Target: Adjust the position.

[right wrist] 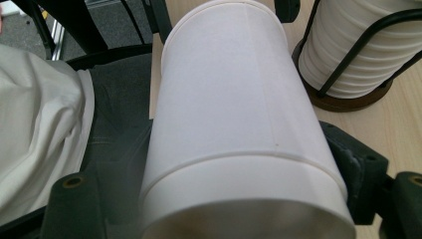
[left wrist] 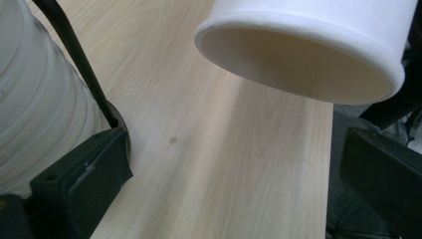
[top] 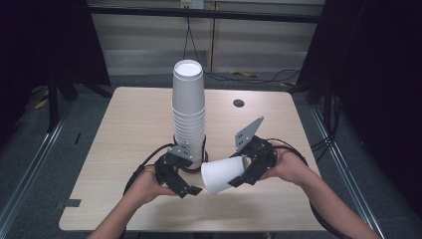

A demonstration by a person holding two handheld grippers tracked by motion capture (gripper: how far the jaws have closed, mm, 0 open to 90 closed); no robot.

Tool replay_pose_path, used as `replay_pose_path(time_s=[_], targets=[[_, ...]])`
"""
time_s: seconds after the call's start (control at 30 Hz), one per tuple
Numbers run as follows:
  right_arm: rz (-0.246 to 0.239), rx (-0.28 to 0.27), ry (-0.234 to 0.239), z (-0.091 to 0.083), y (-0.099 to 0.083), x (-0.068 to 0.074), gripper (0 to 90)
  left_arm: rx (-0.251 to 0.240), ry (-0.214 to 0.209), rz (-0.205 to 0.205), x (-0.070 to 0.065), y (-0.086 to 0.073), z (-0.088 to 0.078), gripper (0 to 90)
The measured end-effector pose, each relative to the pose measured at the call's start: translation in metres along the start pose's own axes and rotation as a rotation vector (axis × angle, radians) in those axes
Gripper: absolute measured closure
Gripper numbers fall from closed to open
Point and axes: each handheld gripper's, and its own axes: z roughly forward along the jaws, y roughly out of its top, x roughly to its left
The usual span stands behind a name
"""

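The right hand-held gripper [top: 238,175] clamps a single white paper cup [top: 223,174] between its two black jaws, holding it on its side above the near part of the light wooden desk [top: 129,129], with its open mouth turned toward the left hand-held gripper [top: 191,174]. In the right gripper view the cup [right wrist: 234,129] lies lengthwise between the jaws, which press on both of its sides. The left hand-held gripper stands with its jaws spread apart and nothing between them, just beside the foot of a tall stack of white paper cups [top: 189,112]. That stack sits upside down in a black wire holder [right wrist: 368,45] on a dark round base [right wrist: 348,99], near the middle of the desk. In the left gripper view the held cup's rim [left wrist: 298,55] hangs above the bare desk.
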Motion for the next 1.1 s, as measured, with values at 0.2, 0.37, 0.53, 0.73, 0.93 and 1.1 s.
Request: replay_pose_path(time_s=[0.2,0.37,0.53,0.73,0.93,1.1], targets=[[0.005,0.003,-0.01,0.0,-0.001,-0.002,23.2,-0.014,0.0,0.017,-0.003,0.001,0.003,0.0],[-0.004,0.002,-0.007,0.004,0.003,-0.001,23.2,-0.018,-0.023,0.025,-0.006,0.002,0.009,0.0],[-0.003,-0.011,-0.001,0.006,0.006,0.0,23.1,-0.001,-0.022,0.038,-0.008,0.001,0.013,0.0],[-0.012,-0.013,0.002,0.007,0.008,-0.001,23.3,-0.045,-0.051,0.035,-0.008,0.0,0.013,0.0],[-0.015,-0.039,0.004,0.006,0.011,-0.001,23.4,-0.052,-0.06,0.035,-0.009,0.002,0.014,0.0],[-0.02,-0.045,0.013,0.007,0.013,0.0,23.4,-0.068,-0.055,0.047,-0.01,0.003,0.015,2.5]])
